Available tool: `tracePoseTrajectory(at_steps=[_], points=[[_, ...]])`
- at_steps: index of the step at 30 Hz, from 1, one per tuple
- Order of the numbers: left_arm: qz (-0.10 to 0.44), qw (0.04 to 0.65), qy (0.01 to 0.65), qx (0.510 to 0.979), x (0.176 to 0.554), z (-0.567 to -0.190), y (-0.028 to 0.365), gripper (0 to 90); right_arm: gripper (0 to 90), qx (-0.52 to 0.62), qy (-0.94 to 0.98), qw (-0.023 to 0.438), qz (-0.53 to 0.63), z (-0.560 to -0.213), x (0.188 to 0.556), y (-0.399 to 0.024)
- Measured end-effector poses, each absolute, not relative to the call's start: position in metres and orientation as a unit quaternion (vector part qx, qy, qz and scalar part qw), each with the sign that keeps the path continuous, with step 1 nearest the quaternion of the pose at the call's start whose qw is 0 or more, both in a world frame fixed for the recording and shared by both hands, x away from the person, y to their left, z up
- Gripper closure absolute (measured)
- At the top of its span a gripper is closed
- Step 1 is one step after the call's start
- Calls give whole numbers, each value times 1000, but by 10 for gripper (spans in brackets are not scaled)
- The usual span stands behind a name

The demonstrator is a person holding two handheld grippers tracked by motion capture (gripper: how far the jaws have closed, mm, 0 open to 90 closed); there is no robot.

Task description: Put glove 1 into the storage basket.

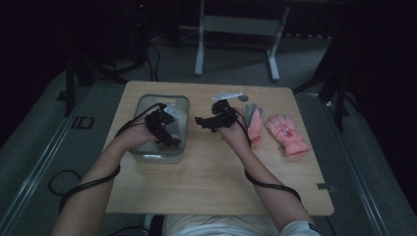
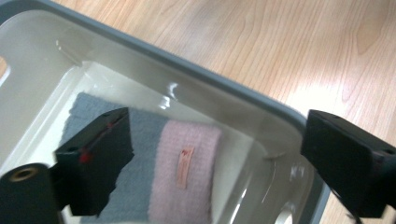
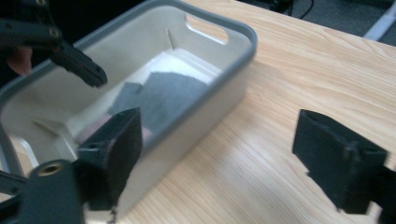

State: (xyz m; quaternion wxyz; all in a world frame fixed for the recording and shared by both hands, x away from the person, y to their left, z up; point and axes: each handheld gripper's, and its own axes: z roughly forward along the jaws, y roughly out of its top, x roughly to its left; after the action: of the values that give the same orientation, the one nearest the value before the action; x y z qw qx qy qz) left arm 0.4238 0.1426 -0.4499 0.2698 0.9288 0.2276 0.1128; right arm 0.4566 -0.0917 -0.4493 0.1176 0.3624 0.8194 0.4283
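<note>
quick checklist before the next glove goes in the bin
1. Left gripper empty: ok, jaws wide apart above the bin.
2. Right gripper empty: ok, jaws open over the table.
3. Grey and pink glove inside the bin: ok, lying flat on the bottom.
4. Room left in the bin: ok, bare floor shows beside the glove.
5. Pink gloves reachable: ok, flat on the table to the right hand's right.
6. Grippers clear of each other: ok, apart.
</note>
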Motion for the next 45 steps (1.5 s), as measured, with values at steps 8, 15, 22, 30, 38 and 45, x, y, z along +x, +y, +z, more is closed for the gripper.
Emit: tracePoseTrajectory(at_steps=[8, 15, 22, 30, 38, 45], points=[[128, 276, 229, 925, 418, -447, 119, 0, 135, 354, 823, 141, 422, -453, 450, -116], [128, 299, 209, 922, 401, -440, 89, 0, 139, 396, 805, 140, 418, -450, 452, -147], [139, 317, 222, 911, 384, -434, 64, 0, 128, 418, 793, 138, 422, -445, 451, -172], [137, 310, 237, 910, 360, -445, 44, 0, 264, 422, 783, 160, 429, -441, 452, -199], [142, 316, 247, 905, 332, -467, 34, 0, 423, 430, 780, 167, 424, -443, 461, -233], [126, 314, 243, 909, 313, -497, 28, 2, 461, 435, 782, 175, 412, -451, 469, -250]])
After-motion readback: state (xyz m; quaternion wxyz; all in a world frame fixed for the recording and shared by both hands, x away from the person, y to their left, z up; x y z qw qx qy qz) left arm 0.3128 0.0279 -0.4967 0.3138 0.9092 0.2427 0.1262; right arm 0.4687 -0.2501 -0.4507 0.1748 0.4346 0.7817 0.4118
